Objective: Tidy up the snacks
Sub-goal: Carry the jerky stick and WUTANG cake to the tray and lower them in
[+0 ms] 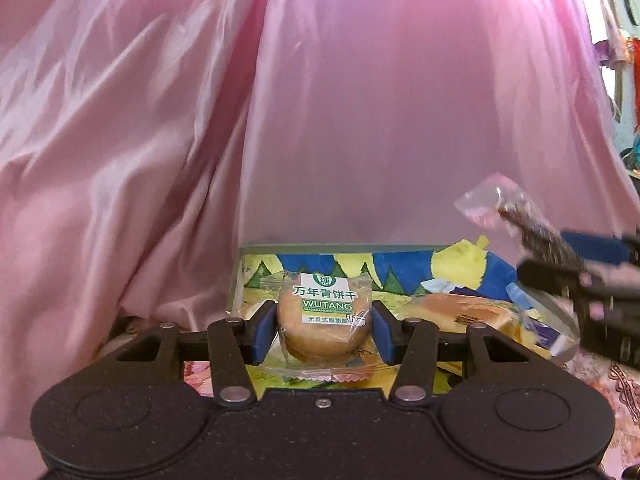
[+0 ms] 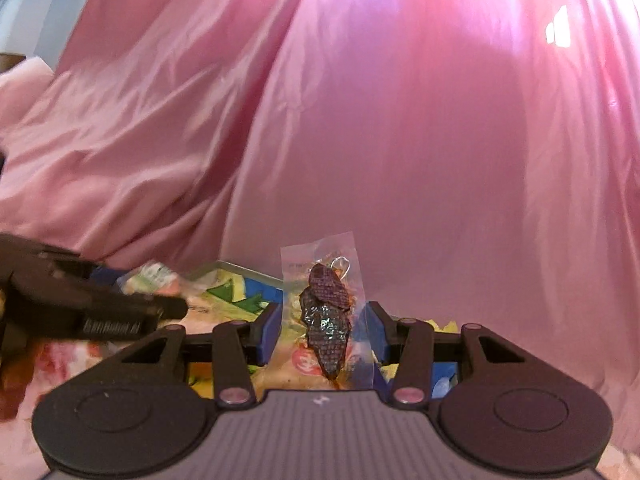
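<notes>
Between the blue pads of my left gripper [image 1: 325, 332] sits a wrapped round biscuit [image 1: 324, 330]. Its clear packet has a green and white label with the word WUTANG. Both pads touch the sides of the packet, so this gripper is closed on it. The biscuit is held above a tray [image 1: 304, 249] with a grey rim and a colourful painted bottom in blue, yellow and green. On the right side of the tray I see a packet with a golden piece of cake or bread [image 1: 464, 312], and next to it some blue and white wrappers that are too blurred to read.

My right gripper [image 2: 325, 334] holds a clear packet of dark dried snack [image 2: 326, 320], upright between its blue pads. The left pad seems to touch the plastic; on the right side the plastic reaches the pad, so I judge it is gripping the packet. This packet is lifted above the near right edge of the tray. In the left wrist view the same packet stands out from the right gripper at the right border, tilted to the left.

Behind everything hangs a pink shiny cloth [image 1: 360, 120]. Under the tray lies a flowered cover [image 2: 60, 360].
</notes>
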`<state>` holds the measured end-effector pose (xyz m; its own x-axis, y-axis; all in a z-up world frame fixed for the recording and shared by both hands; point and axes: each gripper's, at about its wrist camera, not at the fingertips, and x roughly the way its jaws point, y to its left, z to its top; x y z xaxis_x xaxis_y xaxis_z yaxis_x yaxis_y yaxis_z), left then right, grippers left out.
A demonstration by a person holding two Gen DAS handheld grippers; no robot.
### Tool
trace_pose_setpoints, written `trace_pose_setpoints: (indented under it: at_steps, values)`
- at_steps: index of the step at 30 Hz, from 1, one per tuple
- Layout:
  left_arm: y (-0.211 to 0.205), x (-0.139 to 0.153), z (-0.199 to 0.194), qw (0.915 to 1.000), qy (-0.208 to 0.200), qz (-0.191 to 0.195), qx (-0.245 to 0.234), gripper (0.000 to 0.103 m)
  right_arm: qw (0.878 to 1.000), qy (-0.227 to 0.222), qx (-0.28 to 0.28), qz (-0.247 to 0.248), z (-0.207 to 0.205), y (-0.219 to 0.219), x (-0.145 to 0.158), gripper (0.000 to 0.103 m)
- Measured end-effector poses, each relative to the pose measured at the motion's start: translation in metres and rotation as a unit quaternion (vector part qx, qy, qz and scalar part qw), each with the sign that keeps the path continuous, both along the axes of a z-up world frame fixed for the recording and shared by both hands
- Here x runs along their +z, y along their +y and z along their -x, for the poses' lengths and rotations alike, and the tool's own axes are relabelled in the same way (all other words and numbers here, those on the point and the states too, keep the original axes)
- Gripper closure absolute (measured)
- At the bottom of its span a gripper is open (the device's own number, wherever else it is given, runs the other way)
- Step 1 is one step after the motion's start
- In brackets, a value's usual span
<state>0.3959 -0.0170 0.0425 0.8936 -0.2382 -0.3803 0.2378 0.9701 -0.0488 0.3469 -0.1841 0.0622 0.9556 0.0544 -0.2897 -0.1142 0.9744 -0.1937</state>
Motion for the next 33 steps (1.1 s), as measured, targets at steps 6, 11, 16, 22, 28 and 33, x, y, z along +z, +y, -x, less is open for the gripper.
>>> trace_pose_setpoints:
  at_steps: [6,11,16,22,28,33]
  values:
    - [-0.004,-0.014,-0.021,0.9997,0.015,0.005,0.02,0.051,0.998,0.059,-0.005,-0.012,-0.047,0.0,0.002,0.053]
    - [-0.003,-0.022,-0.03,0.9993,0.028,0.003,0.025,0.051,0.995,0.096,-0.008,-0.016,-0.074,0.0,-0.01,0.053]
    - [-0.006,-0.028,-0.038,0.9992,0.033,0.0,0.021,0.051,0.991,0.128,-0.014,-0.031,-0.08,-0.005,-0.023,0.053]
    - [-0.007,-0.031,-0.043,0.9993,0.033,0.001,0.018,0.051,0.99,0.136,-0.016,-0.032,-0.084,-0.005,-0.03,0.052]
    - [-0.007,-0.031,-0.041,0.9993,0.032,0.003,0.02,0.042,0.99,0.135,-0.022,-0.037,-0.085,-0.009,-0.028,0.051]
    - [-0.004,-0.029,-0.039,0.9992,0.026,0.012,0.029,0.023,0.991,0.123,-0.026,-0.045,-0.08,-0.017,-0.023,0.045]
